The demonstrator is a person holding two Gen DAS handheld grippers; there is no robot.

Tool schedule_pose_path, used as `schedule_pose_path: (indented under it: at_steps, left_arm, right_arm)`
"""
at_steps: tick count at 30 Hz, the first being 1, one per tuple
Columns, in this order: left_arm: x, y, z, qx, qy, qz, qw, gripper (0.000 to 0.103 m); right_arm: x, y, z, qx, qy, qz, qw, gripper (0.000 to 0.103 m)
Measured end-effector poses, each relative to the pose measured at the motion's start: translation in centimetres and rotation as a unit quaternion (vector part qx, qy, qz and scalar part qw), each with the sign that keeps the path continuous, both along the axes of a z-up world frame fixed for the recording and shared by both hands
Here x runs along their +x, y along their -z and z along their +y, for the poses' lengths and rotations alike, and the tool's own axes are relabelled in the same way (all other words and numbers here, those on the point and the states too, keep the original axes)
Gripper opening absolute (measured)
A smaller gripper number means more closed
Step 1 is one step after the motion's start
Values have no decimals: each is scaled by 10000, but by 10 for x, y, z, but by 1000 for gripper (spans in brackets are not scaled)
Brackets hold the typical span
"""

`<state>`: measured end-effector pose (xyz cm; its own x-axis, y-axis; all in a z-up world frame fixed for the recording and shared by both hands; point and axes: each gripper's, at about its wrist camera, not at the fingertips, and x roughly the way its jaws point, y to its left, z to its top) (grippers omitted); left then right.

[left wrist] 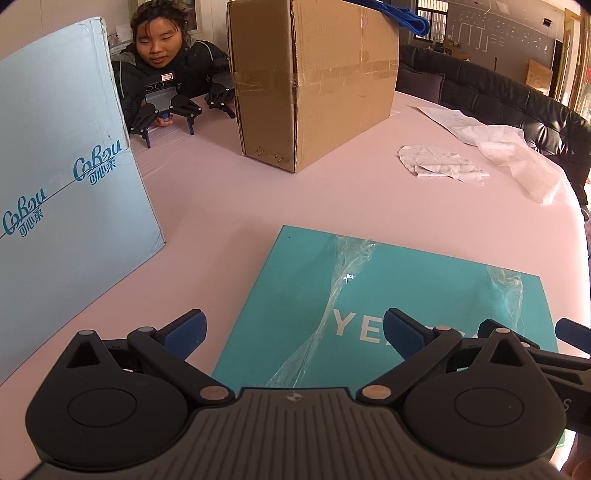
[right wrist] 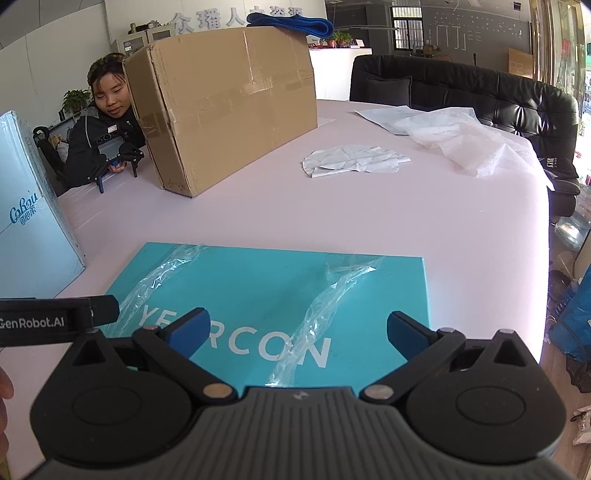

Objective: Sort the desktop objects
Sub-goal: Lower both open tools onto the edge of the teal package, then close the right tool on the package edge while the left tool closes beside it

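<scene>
Teal, flat rectangular box with white lettering (right wrist: pixel 280 295) lying on the pale pink desk (right wrist: pixel 332 214) at the near edge, strips of crinkled clear plastic film (right wrist: pixel 325 295) trailing across its lid. Hovering just above the box's near end, left tongs (left wrist: pixel 295 332) with blue-padded fingers (left wrist: pixel 186 332) spread wide apart, gripping nothing. Hovering beside them over the same lid, right tongs (right wrist: pixel 297 332) likewise standing wide apart and empty, blue pads (right wrist: pixel 406 332) clear of the film. Poking into the right wrist view from the left, a black bar marked GenRobot.AI (right wrist: pixel 44 321), part of the left tool. Standing upright at the far left, just beside the teal box, a large pale blue carton with dark blue script (left wrist: pixel 66 177). Sitting farther back, well apart from the teal box, a big brown cardboard carton sealed with clear tape (right wrist: pixel 229 110), a folded blue cloth (right wrist: pixel 291 22) resting on top. Lying to the right of the brown carton, a crumpled white paper sheet (right wrist: pixel 351 158), and beyond it, near the desk's far right edge, more loose white tissue wrapping (right wrist: pixel 461 136). Sitting across the desk, between the two cartons, a person in a dark jacket (left wrist: pixel 166 66) holding another pair of black tongs (left wrist: pixel 166 110) resting on the surface. Standing behind the desk, a black quilted leather sofa (right wrist: pixel 480 92).
</scene>
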<state>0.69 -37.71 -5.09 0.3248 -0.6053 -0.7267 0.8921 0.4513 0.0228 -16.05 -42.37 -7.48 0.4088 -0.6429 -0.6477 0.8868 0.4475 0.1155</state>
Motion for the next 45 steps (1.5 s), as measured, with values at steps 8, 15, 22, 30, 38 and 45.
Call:
schedule_pose_path:
  at_steps: [8, 15, 22, 30, 38, 45]
  left_arm:
    - [-1, 8, -2, 98, 143, -108, 9998, 102]
    - [1, 17, -3, 208, 283, -56, 9994, 102]
    - [17, 18, -8, 2, -18, 375, 9993, 102]
    - [22, 23, -14, -135, 6, 724, 9973, 88]
    - [15, 32, -20, -12, 354, 585, 9977, 47]
    - [8, 35, -26, 48, 408, 333, 9986, 26]
  right_arm:
    - [1, -2, -1, -27, 137, 28, 9999, 103]
    - [3, 2, -8, 101, 246, 64, 9996, 103]
    - [3, 7, -14, 159, 399, 250, 9988, 103]
    - [15, 14, -10, 77, 218, 521, 9984, 94]
    - [19, 19, -8, 93, 117, 629, 9979, 68]
    - [24, 20, -6, 4, -99, 640, 9979, 56]
